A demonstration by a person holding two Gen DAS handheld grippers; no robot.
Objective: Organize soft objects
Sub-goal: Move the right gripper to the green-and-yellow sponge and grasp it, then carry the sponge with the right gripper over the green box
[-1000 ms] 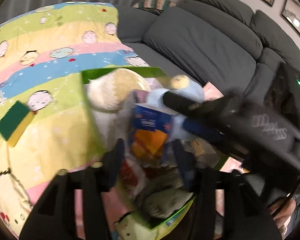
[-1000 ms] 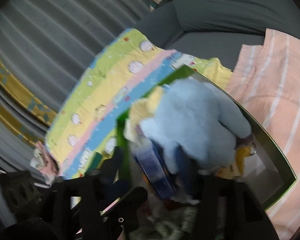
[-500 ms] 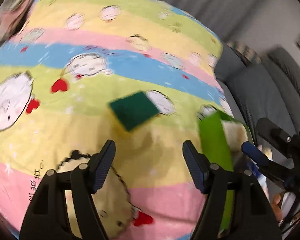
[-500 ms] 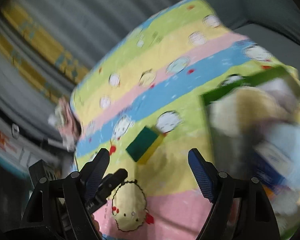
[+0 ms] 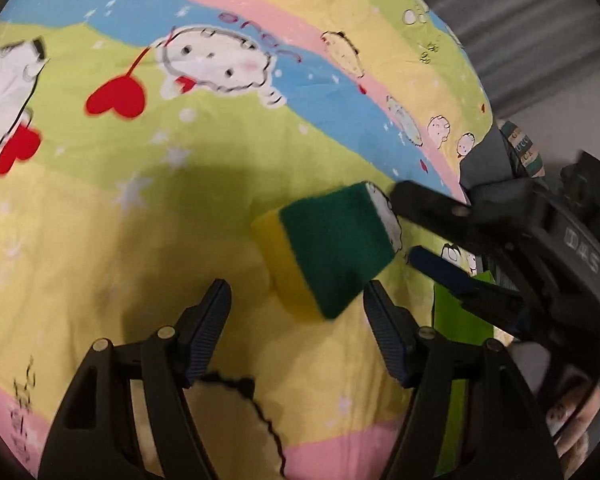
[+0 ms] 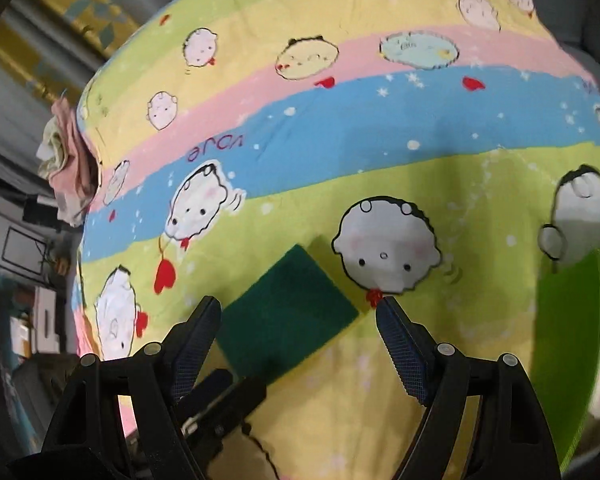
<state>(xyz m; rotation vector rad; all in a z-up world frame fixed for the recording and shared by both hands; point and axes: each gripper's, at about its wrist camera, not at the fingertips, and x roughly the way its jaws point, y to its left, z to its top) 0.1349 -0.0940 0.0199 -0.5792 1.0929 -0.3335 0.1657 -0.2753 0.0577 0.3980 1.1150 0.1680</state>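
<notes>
Both tools have swung from the green box point(image 6: 568, 344) to the sponge point(image 5: 332, 248) on the blanket point(image 5: 140, 200). Left tool point(image 5: 296, 316) and right tool point(image 6: 298, 328) have just been widening, jaws apart, empty. Sponge probably light, compressible; grip its long sides.

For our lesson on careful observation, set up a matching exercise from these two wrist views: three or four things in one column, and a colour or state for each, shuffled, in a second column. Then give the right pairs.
Things:
1. rectangular foam sponge
2. cartoon-print quilted blanket
3. box wall at the picture's edge
4. right claw

Descriptions:
A. bright green
B. open, holding nothing
C. dark green top, yellow underside
D. pink, blue, yellow and green stripes

Pairs: 1-C, 2-D, 3-A, 4-B
</notes>
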